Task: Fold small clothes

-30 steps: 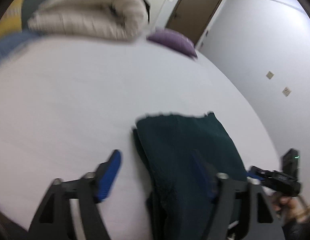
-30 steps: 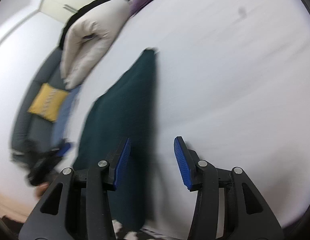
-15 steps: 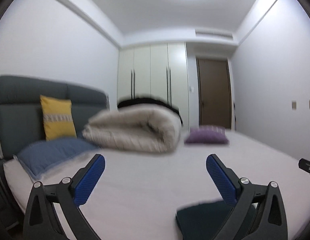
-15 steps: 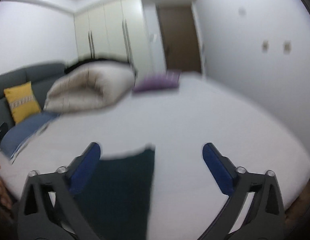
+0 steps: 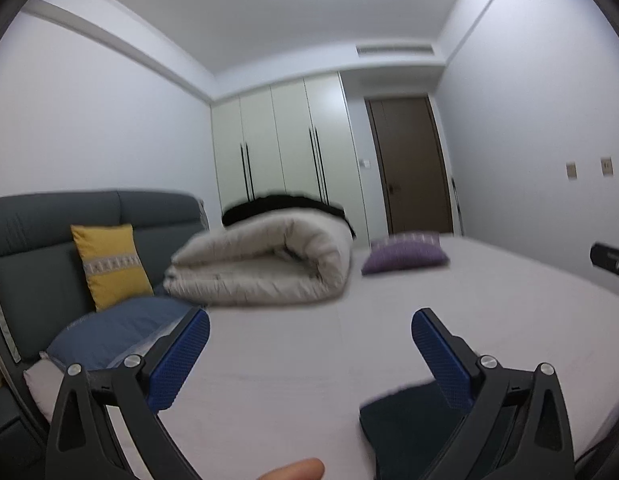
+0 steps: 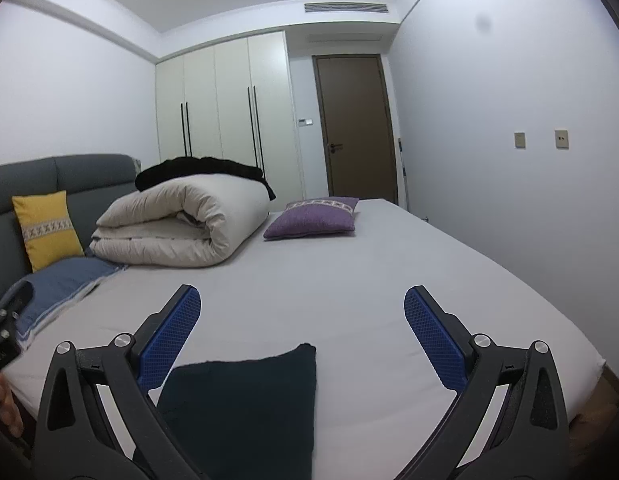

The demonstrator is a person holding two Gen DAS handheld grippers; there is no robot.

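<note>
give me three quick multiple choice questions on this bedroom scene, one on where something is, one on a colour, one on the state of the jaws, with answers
1. Where does the folded dark green cloth lie?
A. on top of the rolled duvet
B. flat on the bed sheet near the front edge
C. on the floor by the door

2. What colour is the cushion leaning against the grey headboard?
A. yellow
B. red
C. white

3. How do the jaws of the right gripper stand?
A. shut on the cloth
B. shut with nothing between them
C. wide open, holding nothing

Answers:
1 B, the cloth rests on the light sheet, well apart from the rolled duvet.
2 A, it is yellow with a pale patterned band.
3 C, the blue pads are far apart with only the bed seen between them; the left gripper looks the same.
</note>
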